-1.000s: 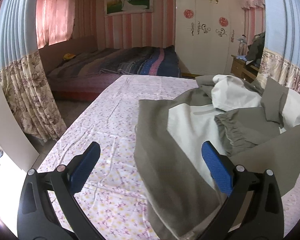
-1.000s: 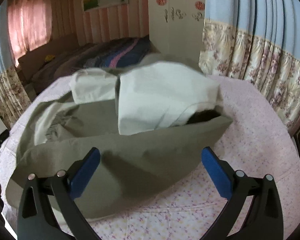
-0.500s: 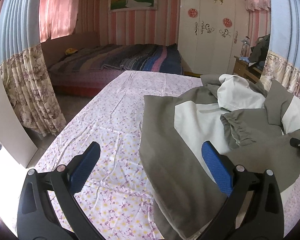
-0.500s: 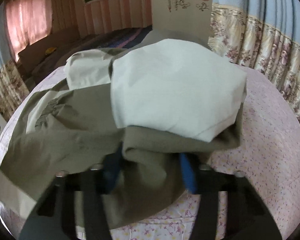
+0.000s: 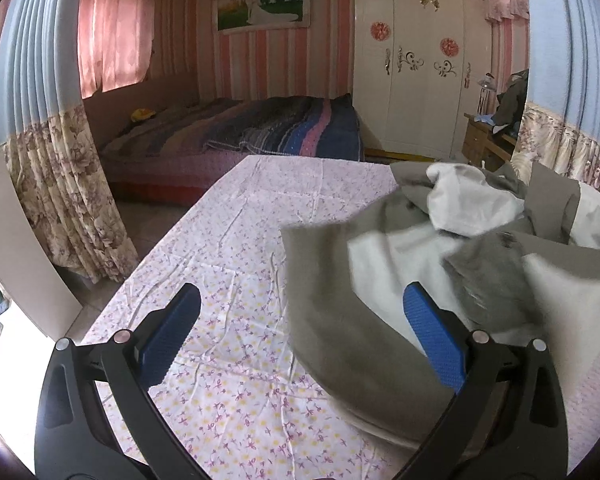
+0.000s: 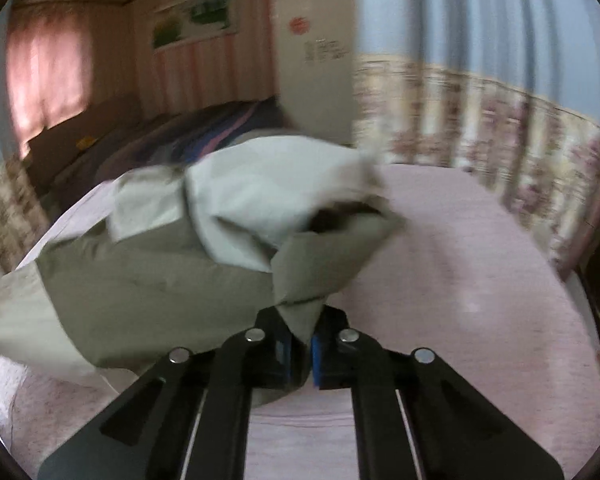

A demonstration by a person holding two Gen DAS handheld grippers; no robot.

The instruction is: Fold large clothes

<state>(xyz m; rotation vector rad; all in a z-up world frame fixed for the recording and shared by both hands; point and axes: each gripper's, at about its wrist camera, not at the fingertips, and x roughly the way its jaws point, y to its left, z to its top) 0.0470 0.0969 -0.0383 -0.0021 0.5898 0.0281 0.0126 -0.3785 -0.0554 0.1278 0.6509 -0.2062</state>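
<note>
Two tongs on one jacket: my right tongs pinch its grey corner, pressed together on cloth. Left tongs spread wide, holding nothing, hem just ahead-right. Jacket's long axis runs leftward from right tongs across the worktop. No readable writing.

No readable writing is showing in either view. The far white wardrobe is carrying only round red flower stickers and curly gold scroll ornaments — decoration, not letters. In the right wrist view a few dark marks are sitting on the wardrobe door, but blur is smearing them past reading. The framed picture on the striped far wall is showing a figure in a white dress on green ground — no caption on it. The flowered sheet is bearing pattern only.
</note>
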